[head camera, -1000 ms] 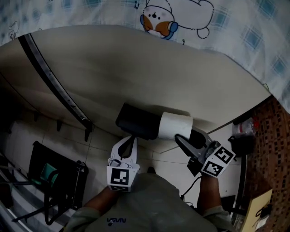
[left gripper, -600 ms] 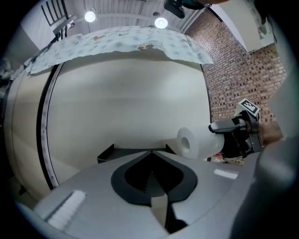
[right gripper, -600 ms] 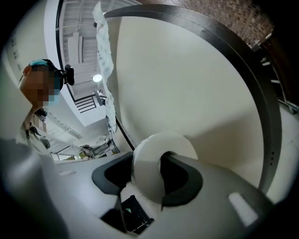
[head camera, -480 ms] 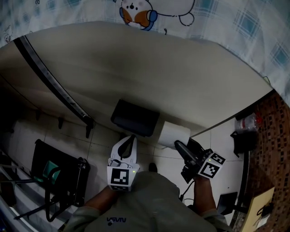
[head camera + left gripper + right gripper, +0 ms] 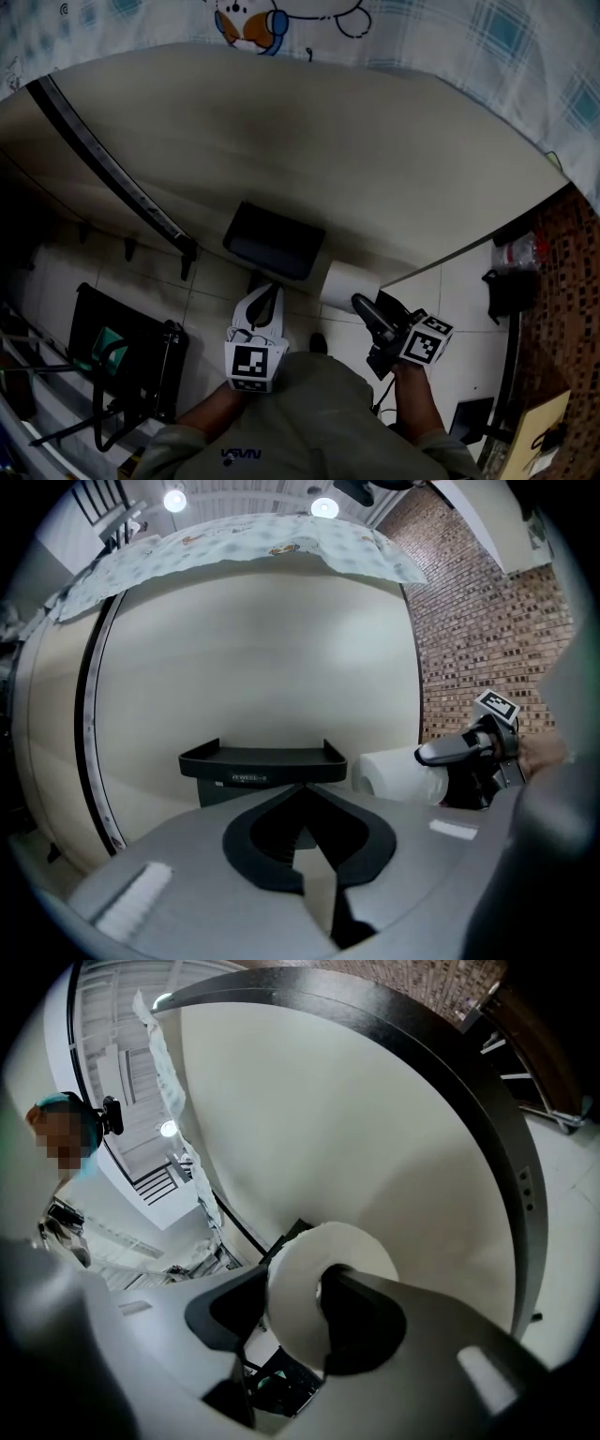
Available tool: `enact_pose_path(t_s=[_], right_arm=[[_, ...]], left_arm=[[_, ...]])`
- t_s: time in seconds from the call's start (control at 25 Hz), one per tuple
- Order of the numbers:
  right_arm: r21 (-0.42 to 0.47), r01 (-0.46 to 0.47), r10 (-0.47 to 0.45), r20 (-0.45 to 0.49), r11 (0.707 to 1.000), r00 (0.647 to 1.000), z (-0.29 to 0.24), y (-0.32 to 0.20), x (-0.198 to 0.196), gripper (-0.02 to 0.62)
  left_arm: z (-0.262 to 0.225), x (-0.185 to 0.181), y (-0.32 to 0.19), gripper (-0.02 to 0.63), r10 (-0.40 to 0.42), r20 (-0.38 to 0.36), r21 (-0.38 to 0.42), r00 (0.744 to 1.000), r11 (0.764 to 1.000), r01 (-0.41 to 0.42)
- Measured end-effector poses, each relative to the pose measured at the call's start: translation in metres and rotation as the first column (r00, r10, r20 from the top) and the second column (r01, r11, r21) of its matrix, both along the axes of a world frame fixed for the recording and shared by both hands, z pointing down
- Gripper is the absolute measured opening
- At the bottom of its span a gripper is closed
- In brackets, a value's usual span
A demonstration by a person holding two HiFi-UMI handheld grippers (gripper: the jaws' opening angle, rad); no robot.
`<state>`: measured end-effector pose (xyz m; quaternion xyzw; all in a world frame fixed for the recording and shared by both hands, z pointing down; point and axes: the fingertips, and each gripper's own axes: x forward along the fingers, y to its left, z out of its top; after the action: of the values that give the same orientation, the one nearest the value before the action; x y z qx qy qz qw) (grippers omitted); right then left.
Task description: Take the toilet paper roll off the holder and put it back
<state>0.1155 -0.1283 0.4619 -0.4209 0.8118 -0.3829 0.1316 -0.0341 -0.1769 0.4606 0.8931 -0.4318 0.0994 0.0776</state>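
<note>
A white toilet paper roll [image 5: 339,282] hangs clear of the black wall holder [image 5: 273,242], below and to the right of it. My right gripper [image 5: 360,304] is shut on the roll. In the right gripper view one jaw goes into the core and the other lies against the outside of the roll [image 5: 361,1242]. My left gripper [image 5: 266,302] sits just below the holder, shut with nothing in it. The left gripper view shows the holder's flat top shelf [image 5: 262,757] straight ahead, with the roll [image 5: 397,776] and the right gripper [image 5: 466,753] to its right.
The holder is fixed to a cream curved wall [image 5: 309,141] crossed by a black rail [image 5: 111,174]. A patterned cloth [image 5: 441,37] lies over its top. A black wire rack [image 5: 122,361] stands lower left. A brick wall [image 5: 562,309] and a dark bracket [image 5: 509,281] are at the right.
The right gripper has carried the roll down and away from the holder's right end. The left gripper has sunk a little and stays shut.
</note>
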Motion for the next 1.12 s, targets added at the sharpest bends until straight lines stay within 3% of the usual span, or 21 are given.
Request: enact_pose_path(t_s=[0.32, 1.12], right_arm=[[-0.031, 0.014, -0.012, 0.057, 0.999, 0.998, 0.013, -0.006, 0.004, 0.170], [-0.045, 0.031, -0.028, 0.064, 0.999, 0.998, 0.018, -0.013, 0.005, 0.169]], left_arm=[[0.015, 0.001, -0.002, 0.006, -0.037, 0.008, -0.013, 0.999, 0.999, 0.037], [0.029, 0.005, -0.005, 0.006, -0.055, 0.025, -0.043, 0.998, 0.997, 0.056]])
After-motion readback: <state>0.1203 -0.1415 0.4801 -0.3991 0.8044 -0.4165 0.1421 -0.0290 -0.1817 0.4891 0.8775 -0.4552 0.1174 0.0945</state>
